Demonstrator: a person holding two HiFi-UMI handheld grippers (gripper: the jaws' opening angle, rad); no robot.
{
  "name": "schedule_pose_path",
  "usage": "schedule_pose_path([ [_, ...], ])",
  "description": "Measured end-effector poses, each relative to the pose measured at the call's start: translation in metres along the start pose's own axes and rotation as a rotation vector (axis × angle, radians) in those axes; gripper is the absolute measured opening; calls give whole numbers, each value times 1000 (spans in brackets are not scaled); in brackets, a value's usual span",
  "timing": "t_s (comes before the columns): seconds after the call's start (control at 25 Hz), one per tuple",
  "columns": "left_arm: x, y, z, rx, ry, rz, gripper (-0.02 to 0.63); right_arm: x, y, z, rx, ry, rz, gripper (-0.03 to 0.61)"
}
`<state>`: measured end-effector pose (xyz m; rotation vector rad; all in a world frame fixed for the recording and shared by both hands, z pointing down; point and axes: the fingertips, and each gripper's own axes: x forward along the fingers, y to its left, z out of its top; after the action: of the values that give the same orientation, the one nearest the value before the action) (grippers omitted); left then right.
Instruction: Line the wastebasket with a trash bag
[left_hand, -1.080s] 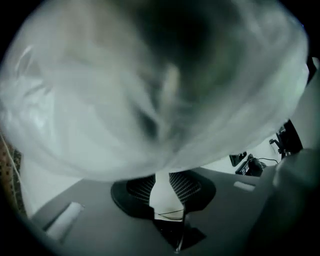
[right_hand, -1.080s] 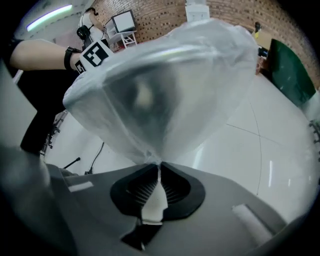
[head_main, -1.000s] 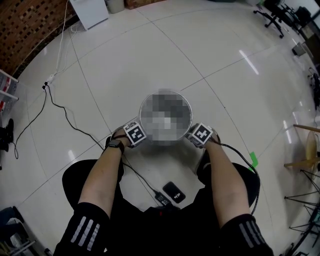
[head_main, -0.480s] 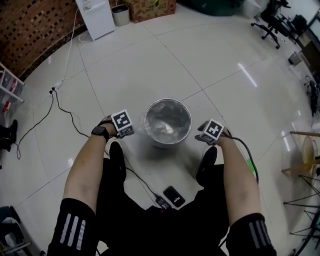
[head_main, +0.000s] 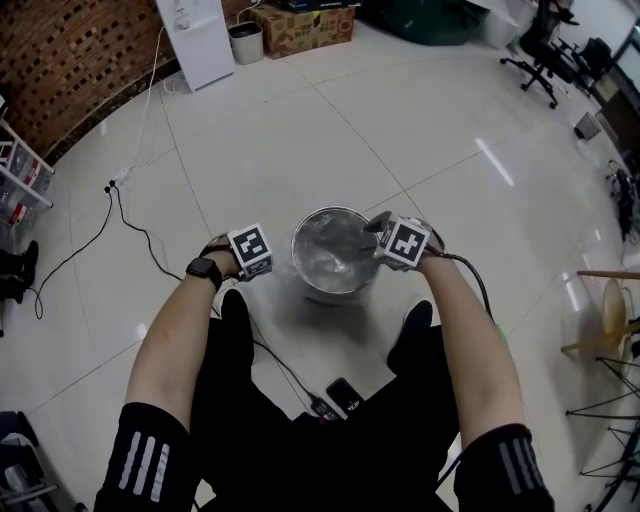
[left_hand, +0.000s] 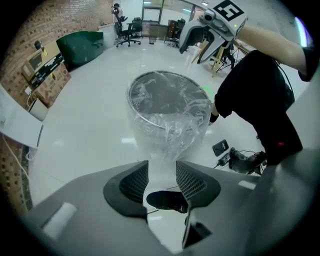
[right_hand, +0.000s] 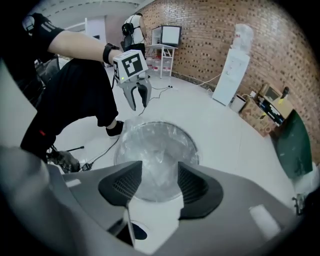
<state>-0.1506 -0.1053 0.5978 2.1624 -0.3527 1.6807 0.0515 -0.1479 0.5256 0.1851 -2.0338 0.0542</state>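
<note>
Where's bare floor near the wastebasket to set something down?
Free: the open tile beyond the wastebasket, bordered far off by the white cabinet and cardboard box. Crowded: the near side, with the person's shoes, the cable and the phone.

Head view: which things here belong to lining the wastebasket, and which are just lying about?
Job in hand: wastebasket, clear trash bag, left gripper, right gripper.
Lying about: phone, cardboard box, office chair.
</note>
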Motion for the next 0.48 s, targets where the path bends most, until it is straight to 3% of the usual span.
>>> schedule_pose_path([
  [0.28,42,-34,3,41,102,-71,198,69,22,13,-84,92,127,417],
  [0.48,74,-27,-1,5,80,-96,206,111,16,21,-118,101,142,466],
])
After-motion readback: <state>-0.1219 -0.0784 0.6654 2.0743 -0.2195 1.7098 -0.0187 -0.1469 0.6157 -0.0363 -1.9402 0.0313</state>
